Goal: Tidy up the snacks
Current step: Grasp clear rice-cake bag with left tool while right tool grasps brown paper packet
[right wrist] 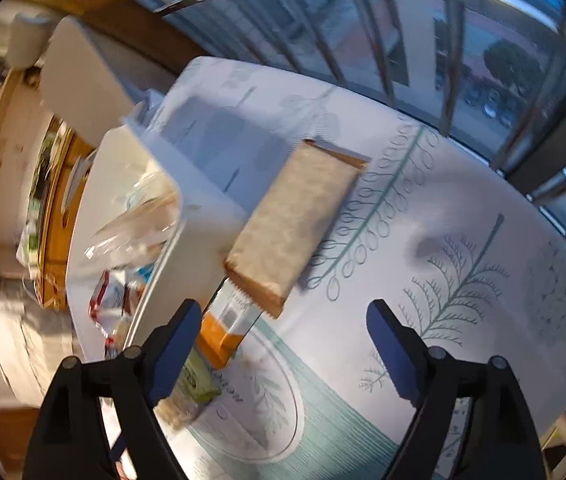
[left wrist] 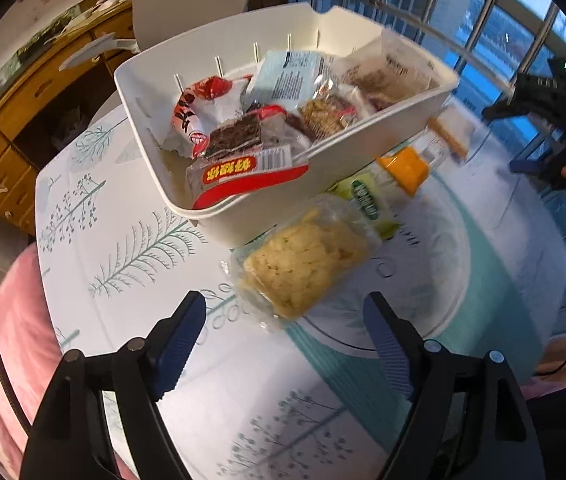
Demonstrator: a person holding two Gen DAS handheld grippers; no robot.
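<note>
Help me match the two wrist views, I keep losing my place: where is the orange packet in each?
Left wrist view: the orange packet lies right of centre, on the table beside the white bin.
Right wrist view: the orange packet is low and left, by the left finger.
Shared landmark: the white bin.

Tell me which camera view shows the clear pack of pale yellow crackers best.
The left wrist view: the cracker pack lies in full sight on the table, beside the white bin, ahead of the open left gripper. The right wrist view shows only a blurred piece of it, mostly hidden behind a finger of the right gripper.
</note>
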